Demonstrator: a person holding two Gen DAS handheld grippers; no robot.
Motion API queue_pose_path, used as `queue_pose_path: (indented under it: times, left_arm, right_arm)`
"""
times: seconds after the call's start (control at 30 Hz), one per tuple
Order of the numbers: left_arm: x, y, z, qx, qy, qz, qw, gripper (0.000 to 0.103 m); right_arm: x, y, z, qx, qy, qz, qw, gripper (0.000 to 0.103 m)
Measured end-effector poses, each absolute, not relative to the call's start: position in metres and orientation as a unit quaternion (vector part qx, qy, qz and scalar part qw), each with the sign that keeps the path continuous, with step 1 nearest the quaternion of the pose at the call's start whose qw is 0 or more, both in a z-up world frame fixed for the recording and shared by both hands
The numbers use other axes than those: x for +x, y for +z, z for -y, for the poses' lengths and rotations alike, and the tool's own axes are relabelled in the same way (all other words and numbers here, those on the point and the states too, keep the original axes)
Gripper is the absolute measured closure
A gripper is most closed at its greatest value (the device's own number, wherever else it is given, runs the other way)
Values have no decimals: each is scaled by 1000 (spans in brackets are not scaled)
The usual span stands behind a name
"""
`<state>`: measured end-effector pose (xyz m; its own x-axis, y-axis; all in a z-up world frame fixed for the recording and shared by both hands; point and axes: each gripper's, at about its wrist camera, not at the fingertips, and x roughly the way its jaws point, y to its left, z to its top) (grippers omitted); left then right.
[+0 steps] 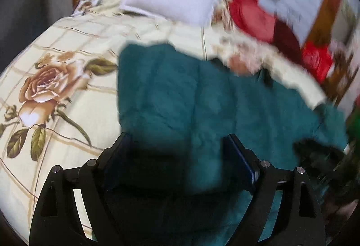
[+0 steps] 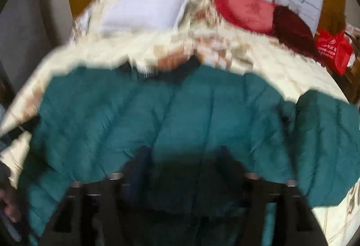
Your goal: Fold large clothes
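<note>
A teal quilted jacket [image 1: 180,97] lies spread on a floral bedspread [image 1: 56,48]. In the left wrist view my left gripper [image 1: 178,140] hangs over the jacket's near part, its jaws wide apart and nothing pinched between them. In the right wrist view the same jacket [image 2: 191,111] fills the middle, with a sleeve [image 2: 326,133] lying out to the right. My right gripper [image 2: 183,153] hovers above the jacket's near edge, blurred, its two fingers apart with only cloth seen below them. The right gripper shows as a dark blur [image 1: 319,156] at the left view's right edge.
A white pillow [image 2: 146,5] lies at the head of the bed, with a red round cushion [image 2: 245,9] and a dark red one [image 2: 292,25] beside it. A red bag [image 2: 333,50] sits at the far right. A hand [image 2: 9,203] shows at the left edge.
</note>
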<state>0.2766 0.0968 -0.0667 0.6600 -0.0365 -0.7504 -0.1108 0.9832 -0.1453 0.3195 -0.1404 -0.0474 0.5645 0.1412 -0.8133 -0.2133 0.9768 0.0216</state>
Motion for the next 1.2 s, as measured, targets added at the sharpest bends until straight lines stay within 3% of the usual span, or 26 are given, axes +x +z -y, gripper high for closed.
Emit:
queue_pose_path:
  times: [0.13,0.27,0.37,0.63,0.8,1.07,1.1,1.13,1.2]
  left_arm:
    - [271,-62,-96,-78,28,-404,911,17]
    - [260,-55,-107,-127,24,-391,911,17]
    - [257,-51,-105,-142,23,-388,910,17]
    - [253,-45,-87,-111,14,-371,922,17]
    - [250,-49,-79,-89,19,-362,928,17]
    - [247,-56,-70,-76,22,-363,928,17]
    - [248,-58,-69,-75,23,-366,927,17]
    - [248,-59,-69,-75,22,-369,926,17]
    - [248,-59,-69,-77,23,-369,926,17]
  right_arm:
    - [310,-11,185,44,102,-415,903,37]
    - [295,32,265,22,24,-352,936,36]
    - [287,42,348,22,-54,-344,937,29]
    - [258,-28,591,213,-204,-404,866,29]
    - [272,-58,632,282,-165,-380,865,29]
    - [325,-64,627,275,-105,-358,886,29]
    - [329,-65,625,269,-103,-361,887,38]
    - [331,-67,623,267,-100,-370,884,66]
    - [326,-64,617,246,-109,-362,892,77]
